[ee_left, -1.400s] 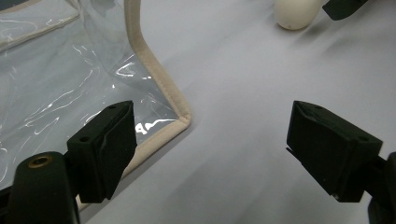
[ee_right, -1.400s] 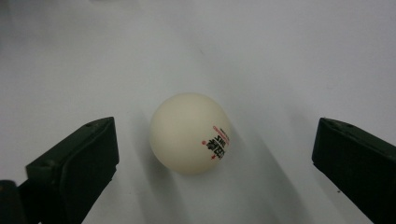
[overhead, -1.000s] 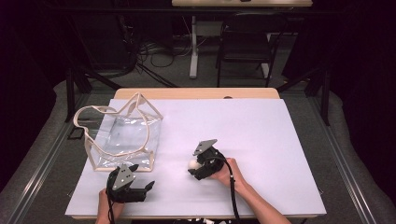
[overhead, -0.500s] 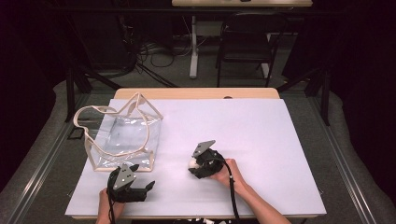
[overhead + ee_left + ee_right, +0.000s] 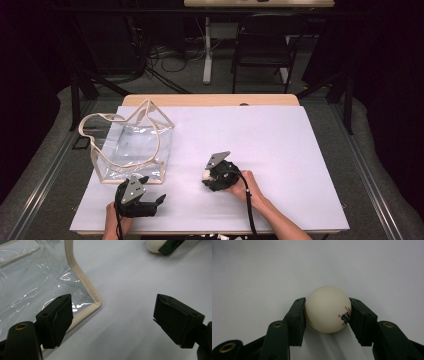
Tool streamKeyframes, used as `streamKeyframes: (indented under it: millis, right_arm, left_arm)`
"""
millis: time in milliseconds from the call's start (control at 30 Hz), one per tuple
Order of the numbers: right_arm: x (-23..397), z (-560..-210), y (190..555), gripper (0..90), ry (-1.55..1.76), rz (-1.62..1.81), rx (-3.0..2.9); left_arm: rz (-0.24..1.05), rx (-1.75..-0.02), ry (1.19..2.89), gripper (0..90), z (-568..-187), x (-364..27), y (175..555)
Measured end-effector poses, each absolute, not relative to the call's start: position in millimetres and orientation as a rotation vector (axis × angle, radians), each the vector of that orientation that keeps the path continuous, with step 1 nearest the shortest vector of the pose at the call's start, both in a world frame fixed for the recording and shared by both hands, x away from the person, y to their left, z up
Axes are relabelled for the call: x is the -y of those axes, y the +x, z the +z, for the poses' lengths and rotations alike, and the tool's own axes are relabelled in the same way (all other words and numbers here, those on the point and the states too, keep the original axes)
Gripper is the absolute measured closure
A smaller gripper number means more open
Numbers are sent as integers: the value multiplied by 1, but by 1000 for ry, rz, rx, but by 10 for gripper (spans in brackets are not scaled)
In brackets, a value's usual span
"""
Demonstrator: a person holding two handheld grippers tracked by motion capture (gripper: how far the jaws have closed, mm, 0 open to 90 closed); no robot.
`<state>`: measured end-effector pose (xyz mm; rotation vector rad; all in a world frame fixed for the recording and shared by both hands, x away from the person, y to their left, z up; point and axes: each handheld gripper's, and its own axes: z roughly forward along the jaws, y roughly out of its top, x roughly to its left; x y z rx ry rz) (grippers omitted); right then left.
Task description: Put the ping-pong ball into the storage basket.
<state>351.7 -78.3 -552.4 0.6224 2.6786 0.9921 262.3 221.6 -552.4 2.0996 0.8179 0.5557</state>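
A white table-tennis ball with red and black print lies on the white table cover. My right gripper is shut on it, a pad pressing each side; its jaws have just been closing on the ball. In the high view the right gripper sits at centre front with the ball at its tip. My left gripper stands open and holds nothing, by the beige-trimmed corner of a clear plastic bag. The ball lies farther off. The left gripper rests just in front of the bag.
The bag stands open on the left of the table, its beige handles looping up. Bare white cover stretches across the right and back. A chair and a desk leg stand on the floor beyond the table.
Both hands stay where they were. The right gripper's jaws look drawn in a little tighter around the ball.
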Motion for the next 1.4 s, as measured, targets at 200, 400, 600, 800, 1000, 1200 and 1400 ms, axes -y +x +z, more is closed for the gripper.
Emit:
streamKeyframes:
  millis: [200, 400, 600, 800, 1000, 1200, 1400]
  right_arm:
    - [79, -549, 352, 502, 620, 990, -2669]
    - [79, -547, 351, 502, 612, 987, -2668]
    - [81, -541, 351, 502, 617, 999, -2654]
    - [83, -538, 351, 502, 617, 1002, -2649]
    - [84, -535, 350, 504, 613, 1005, -2642]
    - [86, -530, 349, 505, 615, 1019, -2630]
    - [85, -526, 348, 506, 610, 1021, -2627]
  left_arm:
    - [555, -819, 2094, 164, -552, -222, 262]
    - [555, -816, 2096, 164, -552, -222, 262]
    - [555, -817, 2098, 164, -553, -221, 262]
    - [551, -815, 2098, 164, -553, -220, 262]
    - [548, -816, 2097, 164, -553, -220, 263]
    - [549, -815, 2095, 164, -553, -221, 263]
    - [547, -813, 2096, 164, -553, -220, 262]
